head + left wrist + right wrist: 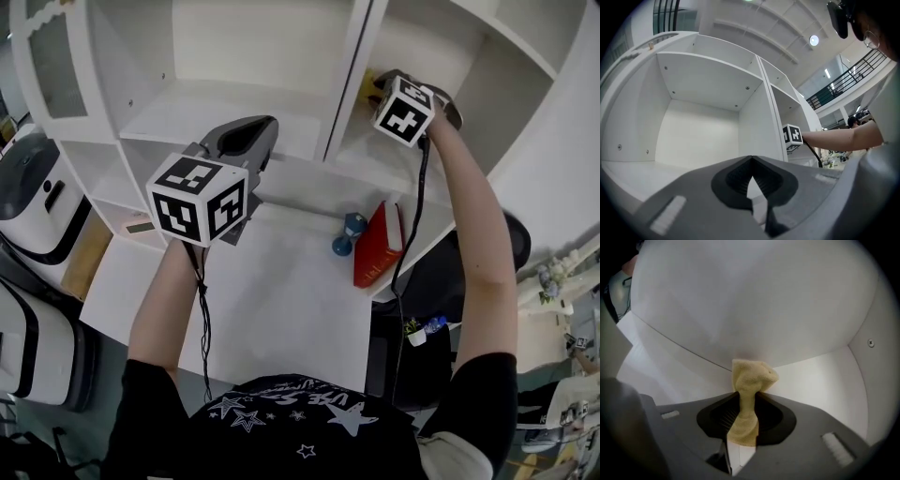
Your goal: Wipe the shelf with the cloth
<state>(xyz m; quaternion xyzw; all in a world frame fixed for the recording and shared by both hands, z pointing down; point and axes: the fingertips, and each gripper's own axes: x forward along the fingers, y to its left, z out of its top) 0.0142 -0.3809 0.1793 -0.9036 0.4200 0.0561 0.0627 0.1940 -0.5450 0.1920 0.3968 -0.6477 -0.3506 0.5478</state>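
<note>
Inside the shelf (216, 112), outstretched right gripper (745, 399) clamps cloth (749, 378); left gripper (751, 161) hovers, jaws together.

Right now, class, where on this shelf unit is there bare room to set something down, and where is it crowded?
Free: the left compartment's board, bare wall to wall, and the lower board left of the blue dumbbell. Crowded: its right end, with dumbbell and red book.

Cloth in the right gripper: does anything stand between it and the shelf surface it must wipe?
Nothing visible does. The right gripper is shut on the yellow cloth, whose tip appears to meet the bare white shelf panel. No object shows in that compartment.
</note>
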